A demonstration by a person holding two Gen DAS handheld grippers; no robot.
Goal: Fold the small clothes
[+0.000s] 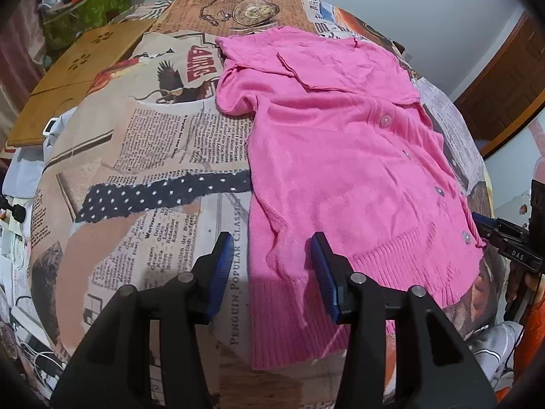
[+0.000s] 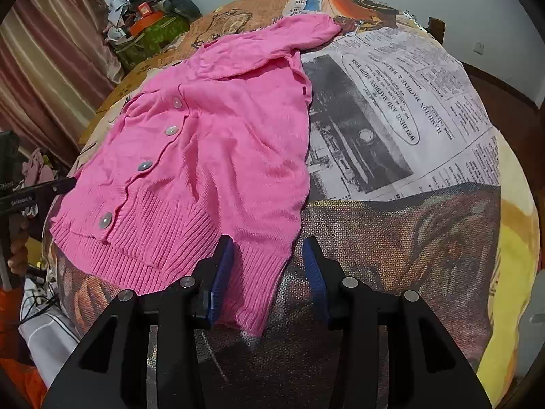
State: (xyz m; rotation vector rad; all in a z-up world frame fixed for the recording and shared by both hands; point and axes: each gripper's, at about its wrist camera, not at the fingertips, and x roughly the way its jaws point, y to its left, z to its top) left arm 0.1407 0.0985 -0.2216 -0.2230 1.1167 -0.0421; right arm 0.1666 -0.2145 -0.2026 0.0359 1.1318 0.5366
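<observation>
A pink knitted cardigan (image 1: 340,156) with a row of pale buttons lies front up on the table, collar at the far end and ribbed hem near me. Its two sleeves are laid down along the body. My left gripper (image 1: 274,266) hovers open over the ribbed cuff (image 1: 289,323) of the near sleeve; the blue pads do not press the knit. In the right wrist view the cardigan (image 2: 211,143) spreads up and to the left. My right gripper (image 2: 269,269) is open astride the other sleeve's cuff (image 2: 255,283), with the left pad over the knit. Each gripper shows at the edge of the other's view.
A newspaper-print cloth (image 1: 153,156) covers the table (image 2: 408,109). A wooden board (image 1: 78,78) lies at the far left. Piled clutter on green fabric (image 2: 150,30) stands beyond it, beside a striped curtain (image 2: 51,68). A wooden door (image 1: 507,92) is at the right. Cables (image 1: 30,351) hang off the left edge.
</observation>
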